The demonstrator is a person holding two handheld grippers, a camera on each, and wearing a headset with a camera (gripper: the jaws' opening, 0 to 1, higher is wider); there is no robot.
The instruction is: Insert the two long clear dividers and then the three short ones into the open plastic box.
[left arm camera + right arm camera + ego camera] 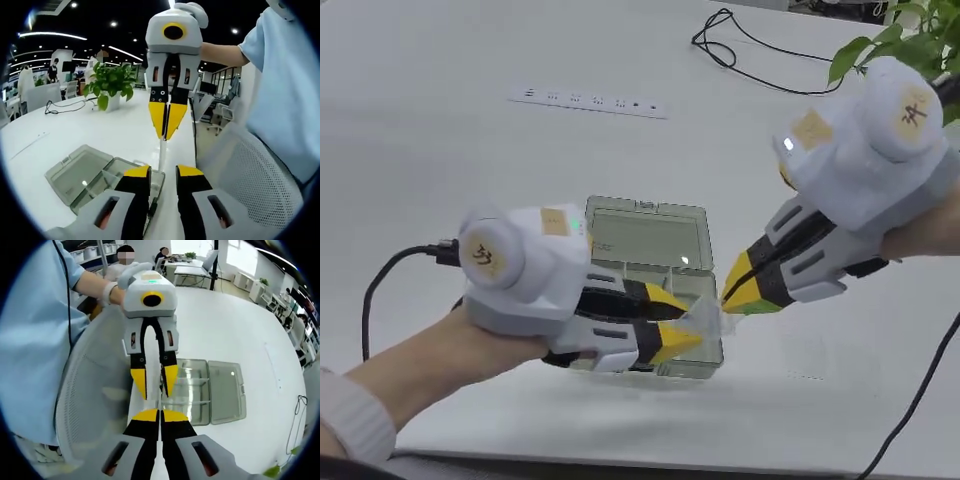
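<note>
The open clear plastic box (704, 362) lies on the white table with its lid (650, 236) folded back. Clear partitions stand in its base (192, 390). My right gripper (735, 290) comes in from the upper right, shut on a small clear divider (706, 317) held over the box's front right corner. In the left gripper view the right gripper (167, 131) hangs from above with the divider (162, 154) below its tips. My left gripper (672, 320) reaches in from the left over the box, open, its jaws on either side of the divider's free end.
A white power strip (588, 101) lies at the back of the table, a black cable (740, 45) and a potted plant (910, 40) at the back right. A mesh chair (245, 170) stands by the table's front edge (620, 450).
</note>
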